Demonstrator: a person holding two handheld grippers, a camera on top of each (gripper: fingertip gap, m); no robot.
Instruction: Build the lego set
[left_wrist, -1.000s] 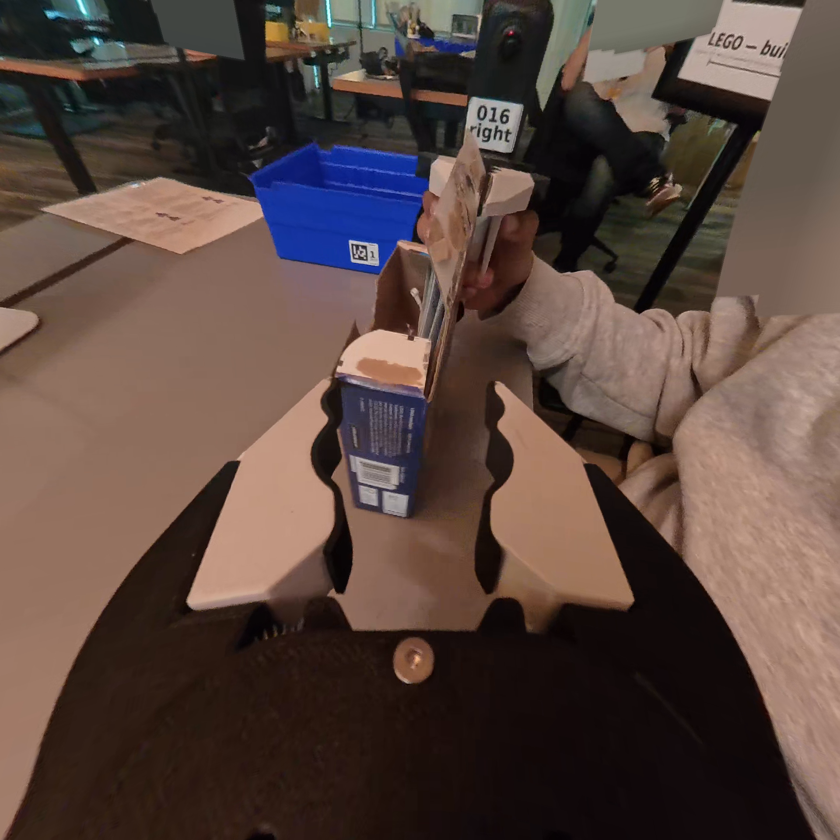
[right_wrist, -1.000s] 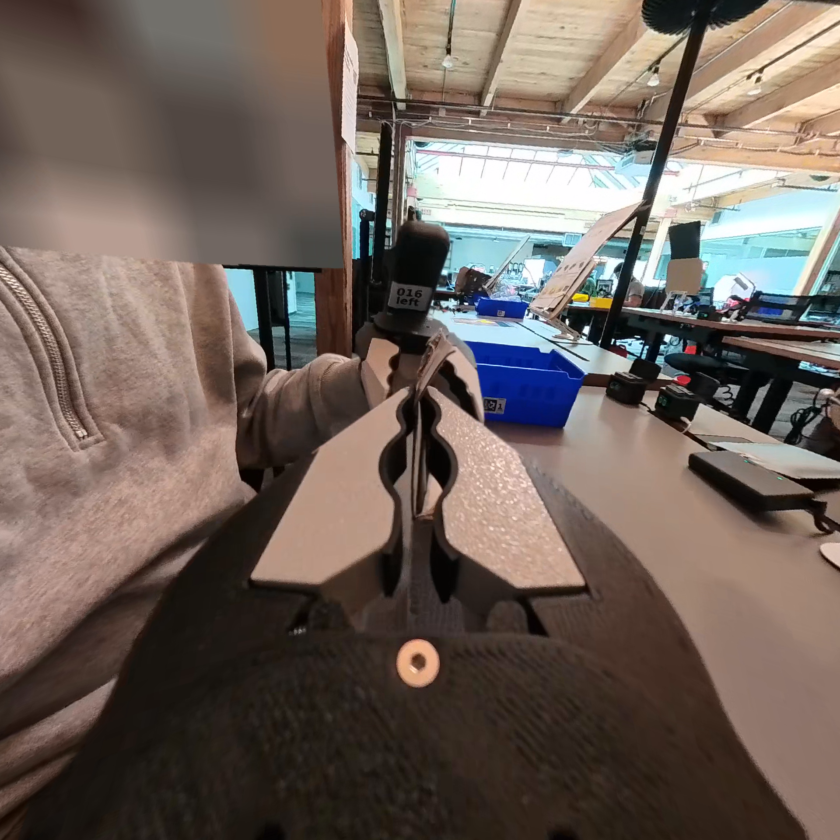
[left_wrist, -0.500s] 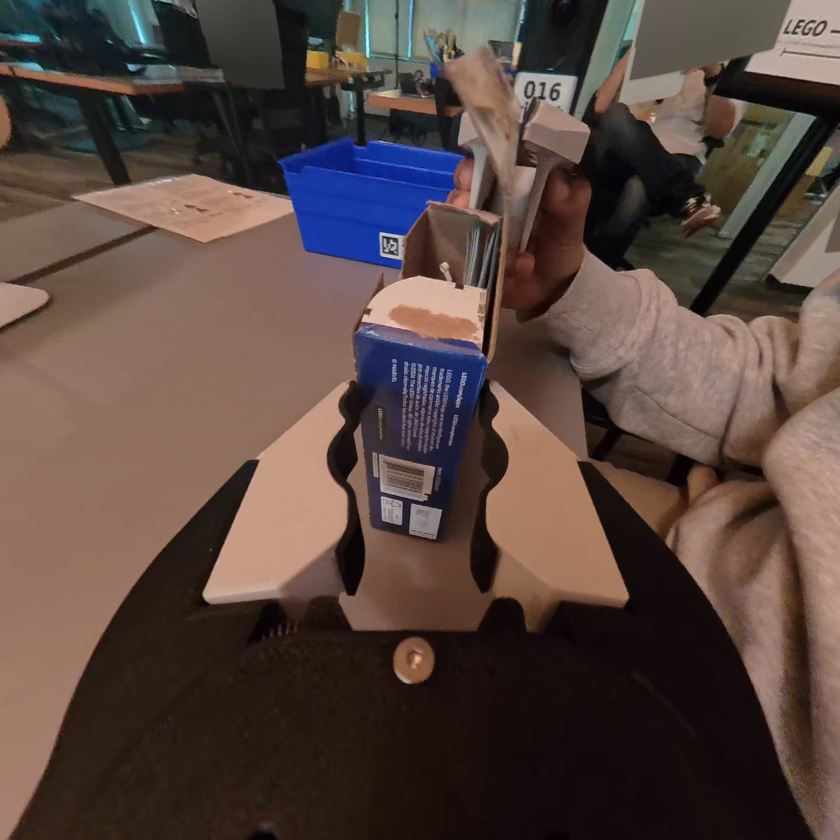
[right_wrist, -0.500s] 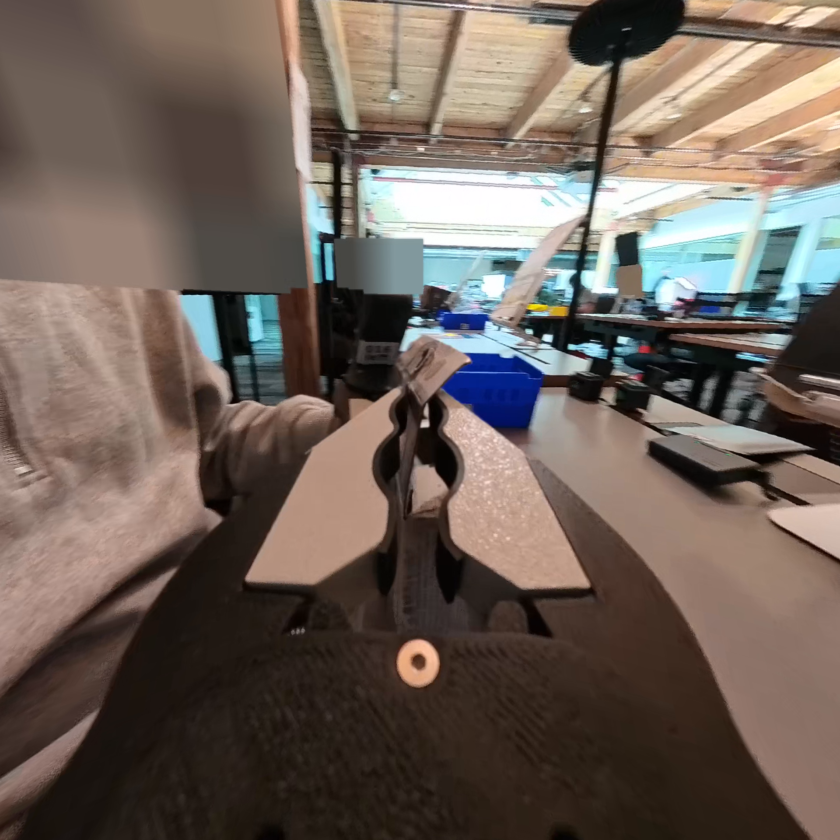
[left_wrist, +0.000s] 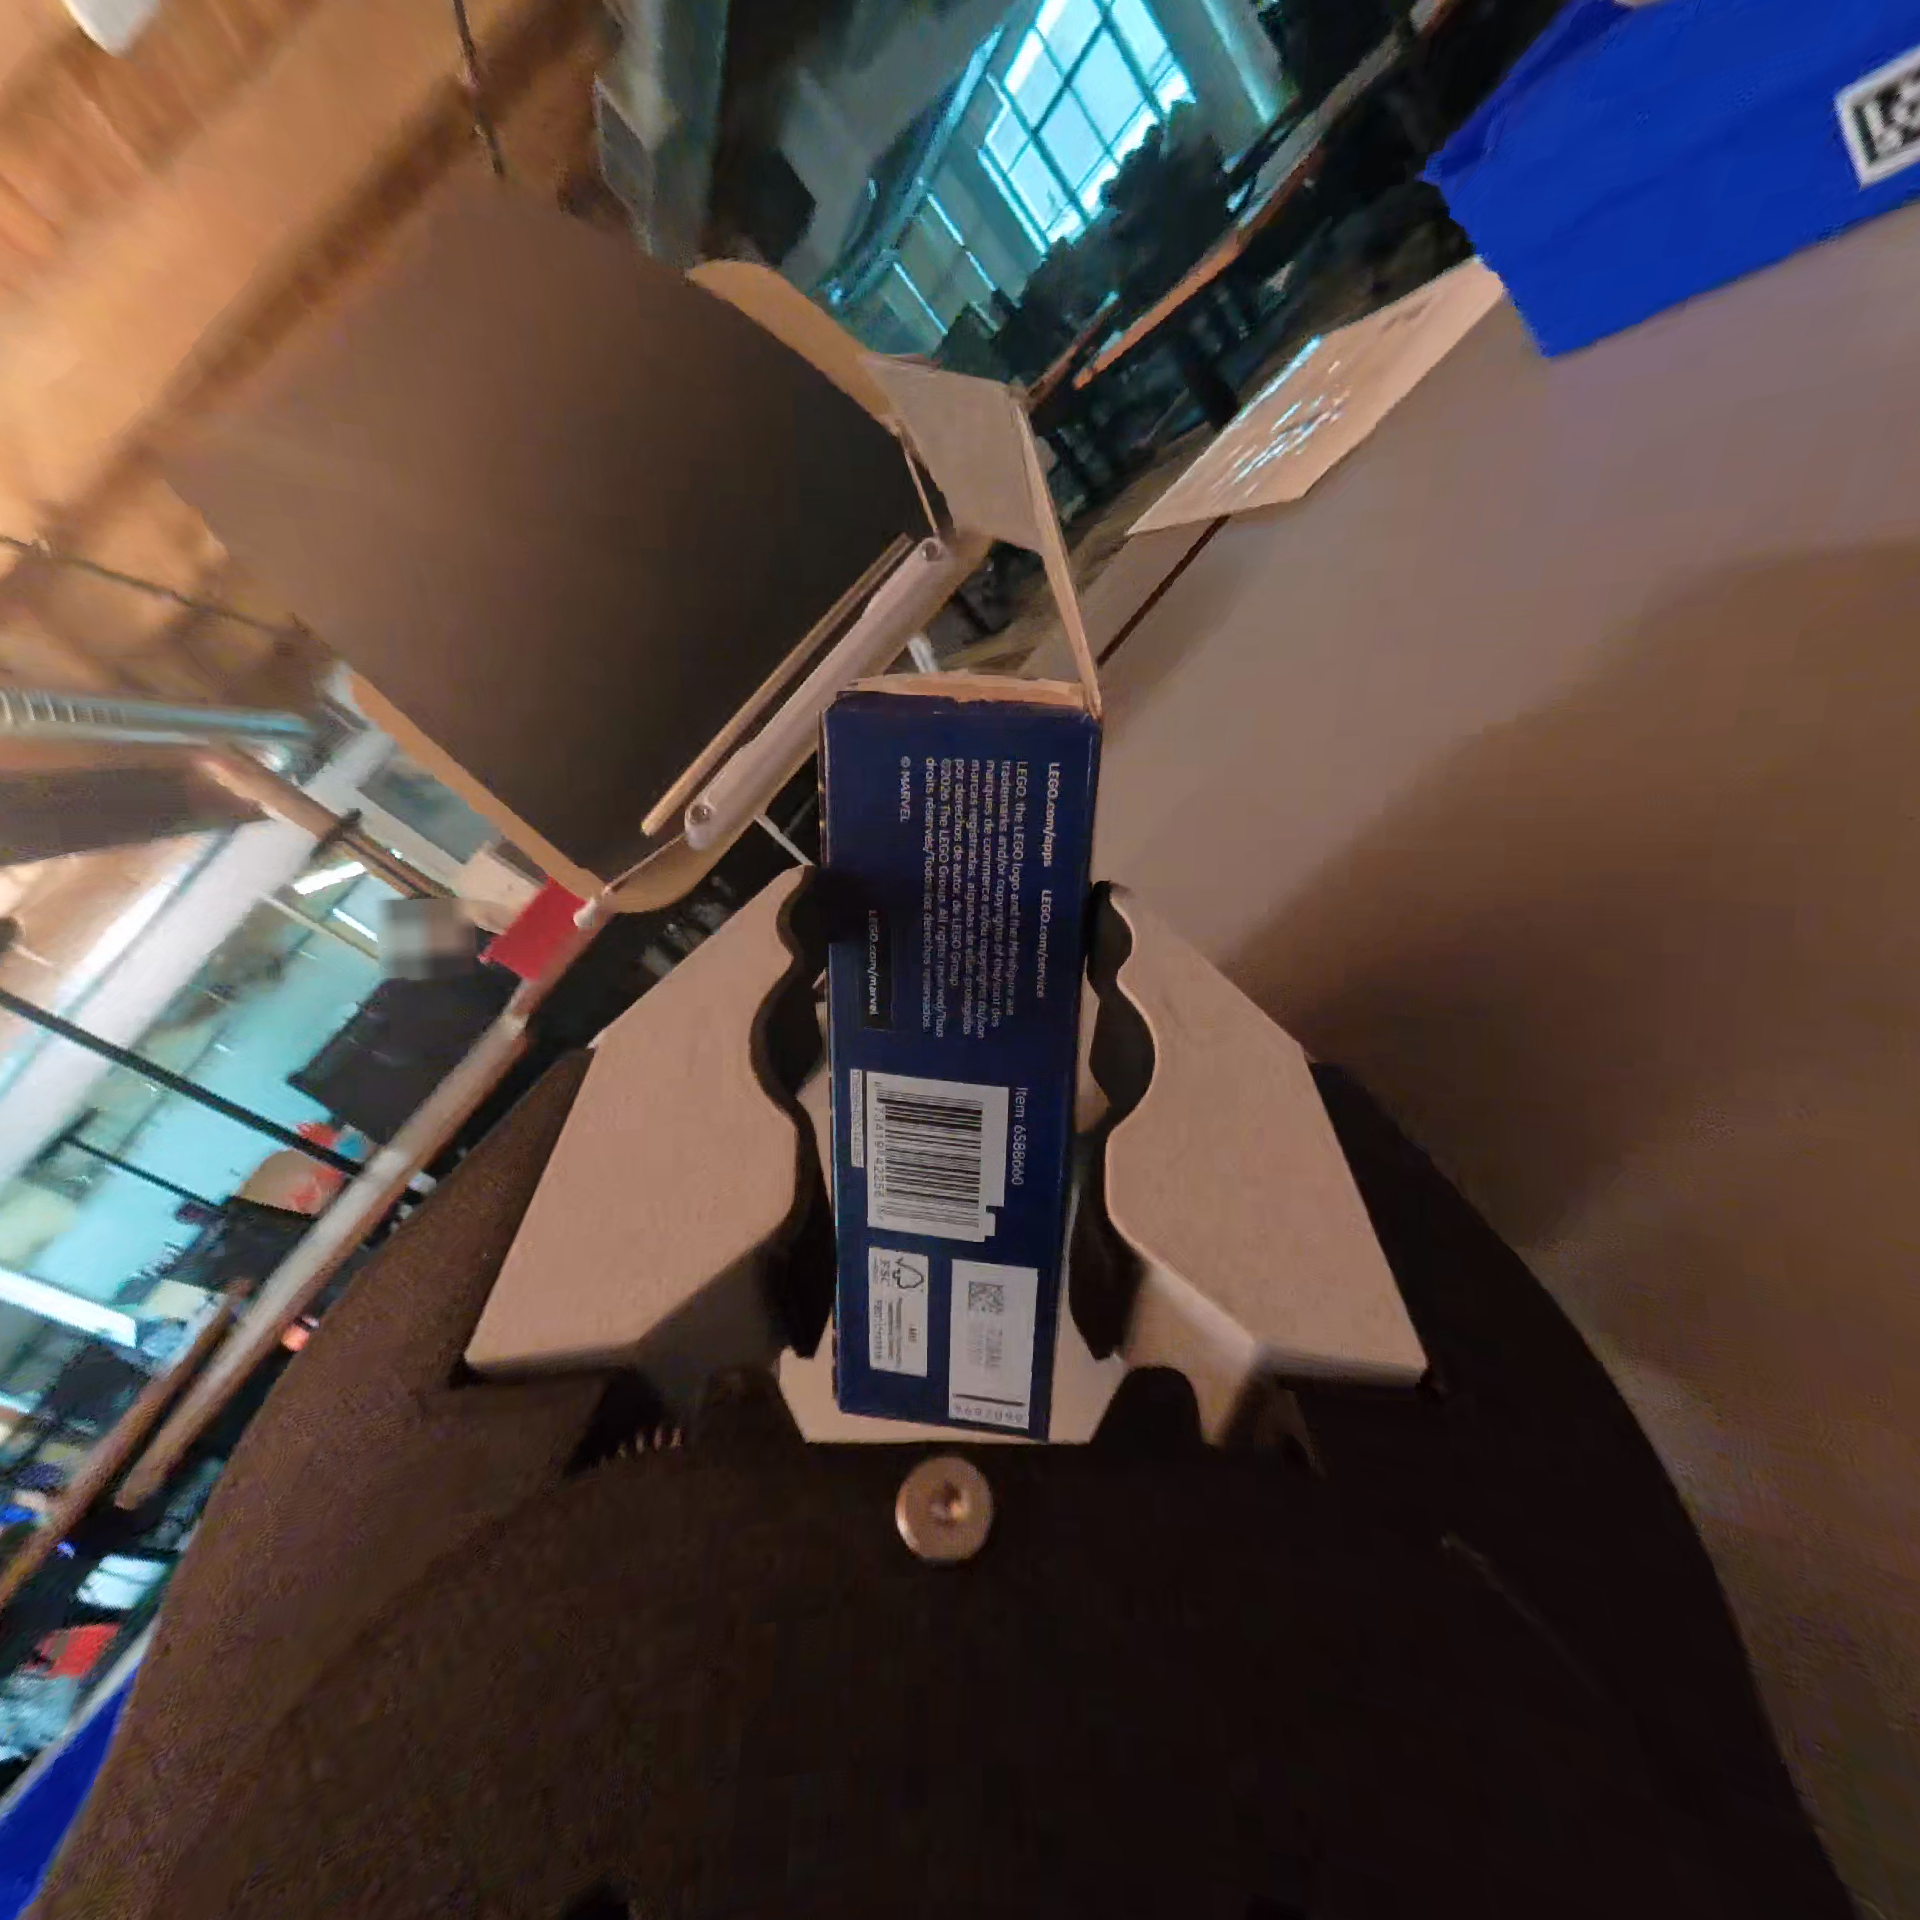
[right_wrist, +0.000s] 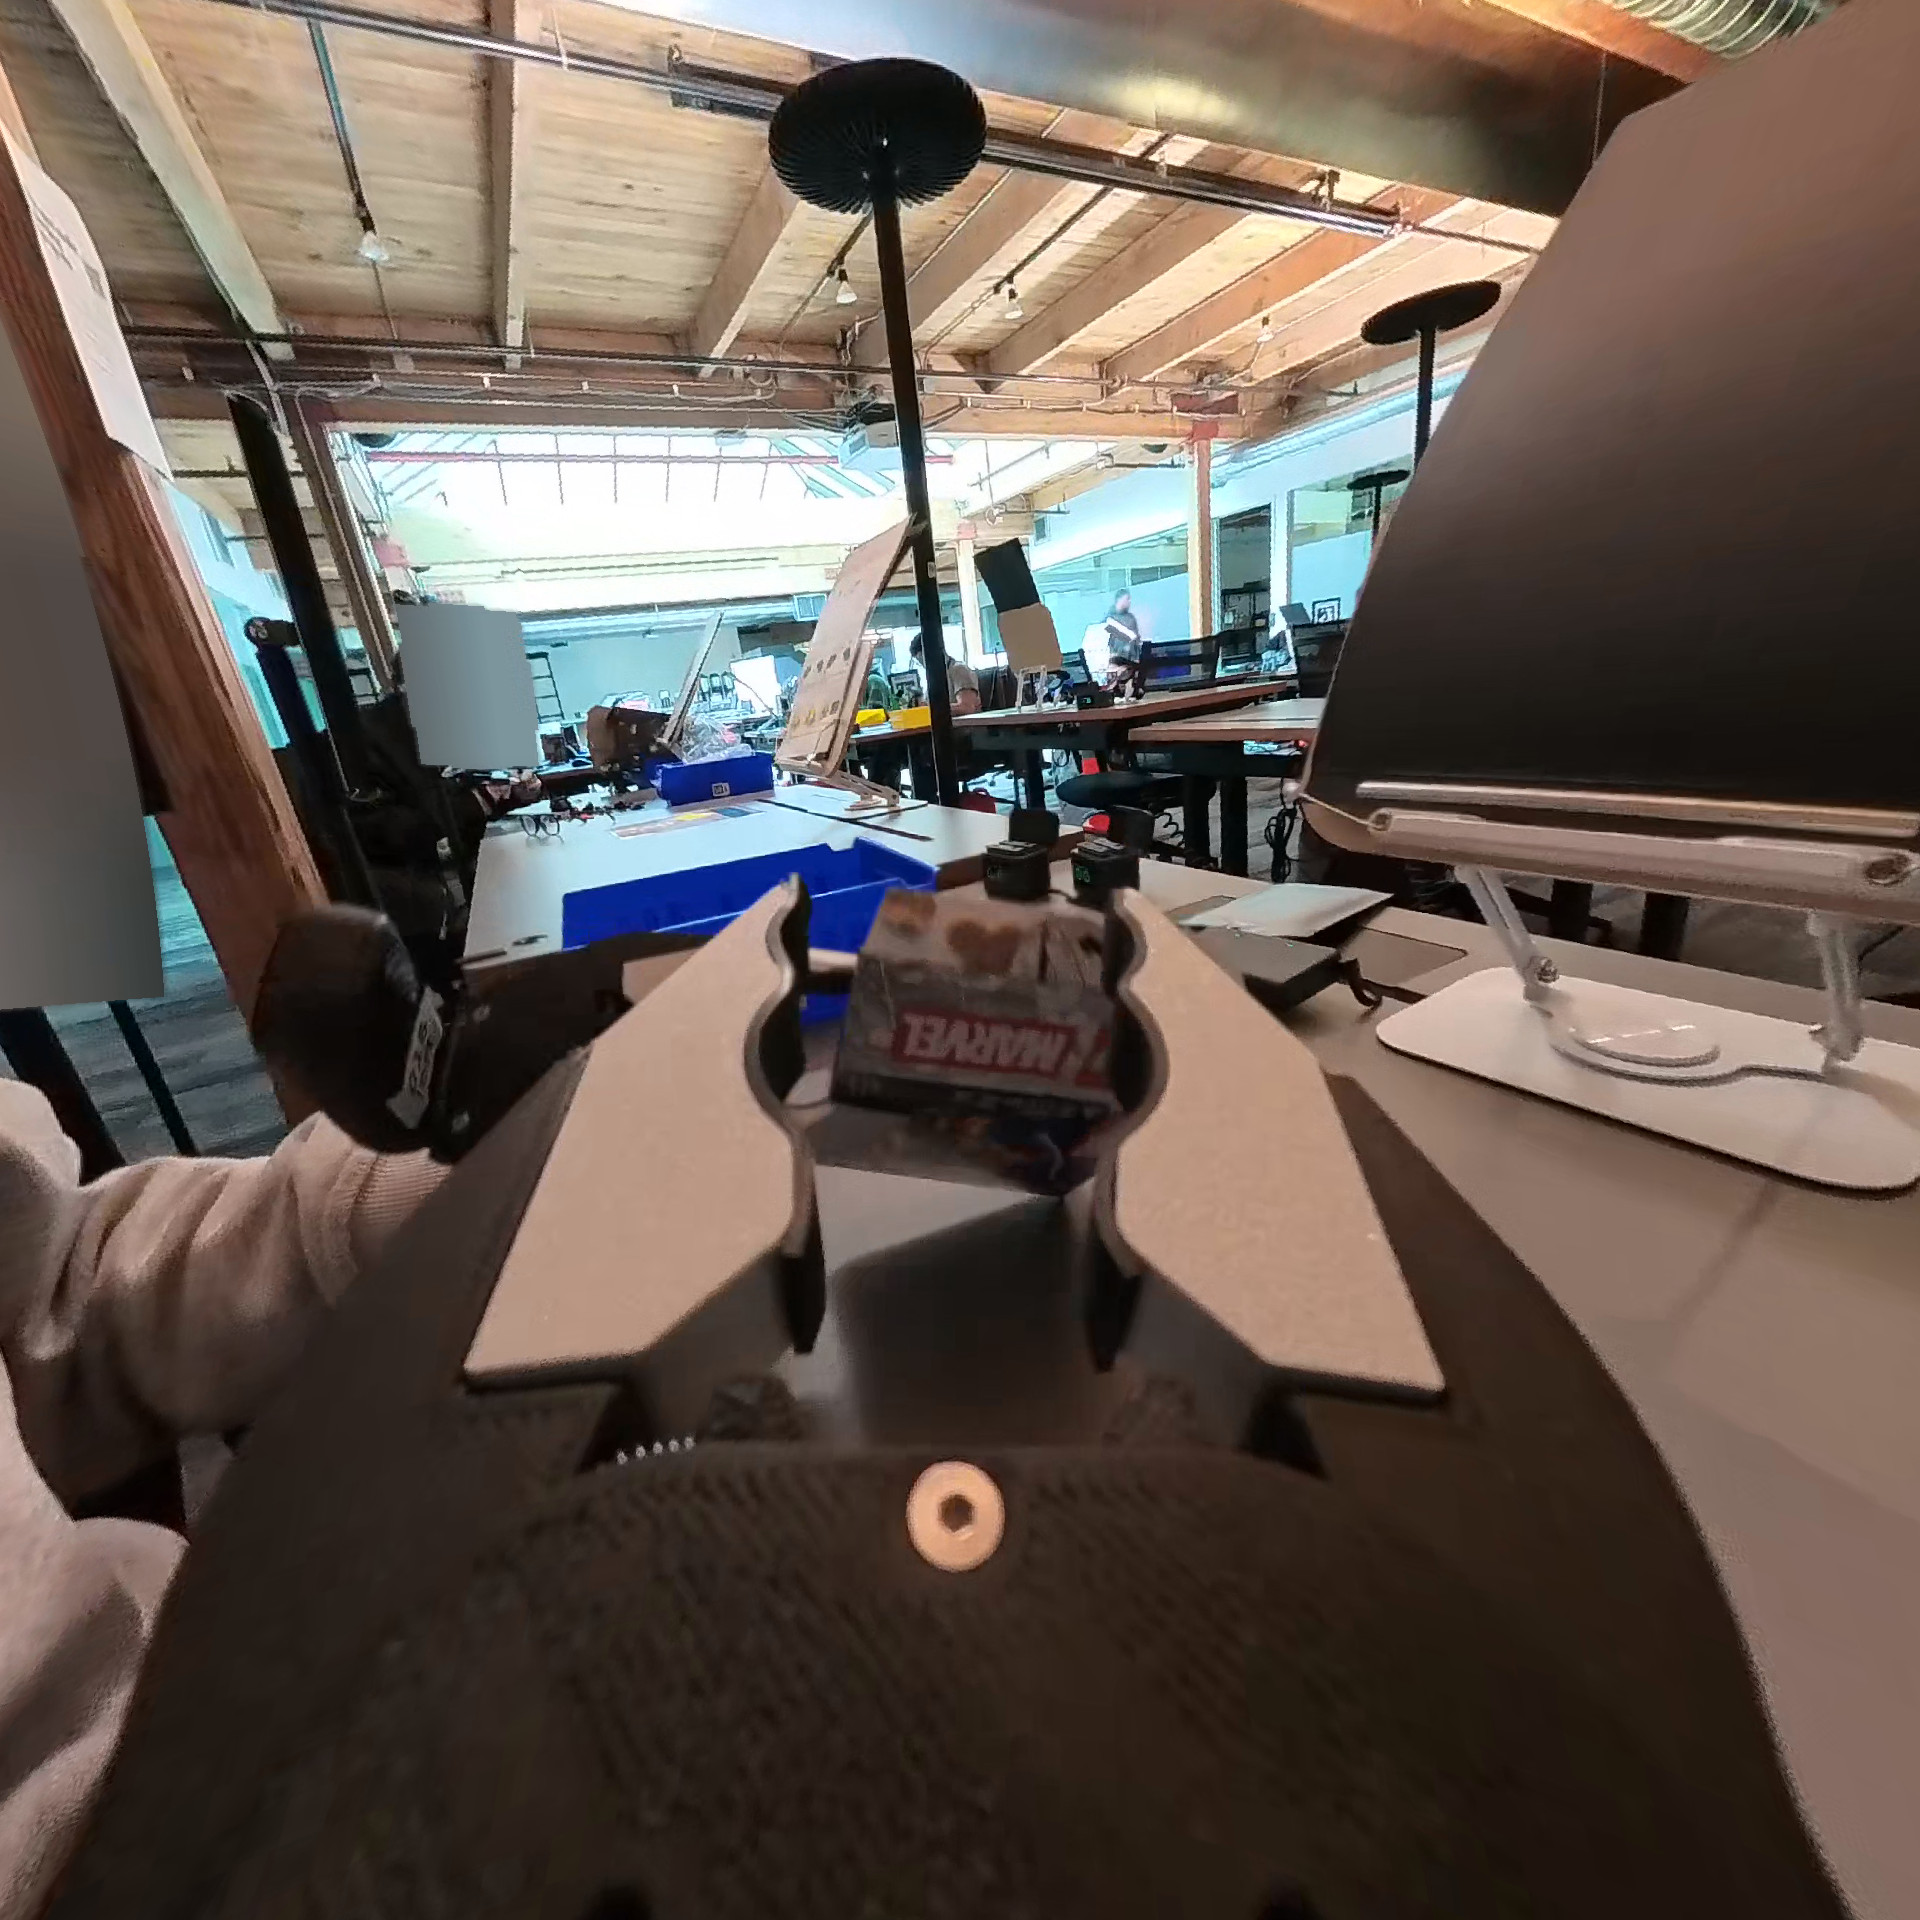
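Note:
My left gripper (left_wrist: 951, 894) is shut on the blue lego box (left_wrist: 956, 1039), gripping its two long sides. The box is tipped over sideways with its brown top flap (left_wrist: 987, 468) hanging open. In the right wrist view the same box (right_wrist: 977, 1029) hangs upside down just above the grey table (right_wrist: 1558, 1299). It sits at the tips of my right gripper (right_wrist: 956, 914), which is open and holds nothing. The left gripper's black body (right_wrist: 520, 997) shows to the left, its fingers hidden behind my right gripper's left finger.
A blue bin (right_wrist: 717, 894) stands behind the box and also shows in the left wrist view (left_wrist: 1662, 156). A dark screen on a white stand (right_wrist: 1621, 831) is at the right, with a black flat device (right_wrist: 1278, 956) near it. A paper sheet (left_wrist: 1278, 447) lies on the table. Across from one pair of fingers to the other is roughly 15 cm.
My left gripper closed on the box, lifted it and rolled it over. My right gripper let go of the box flap and opened.

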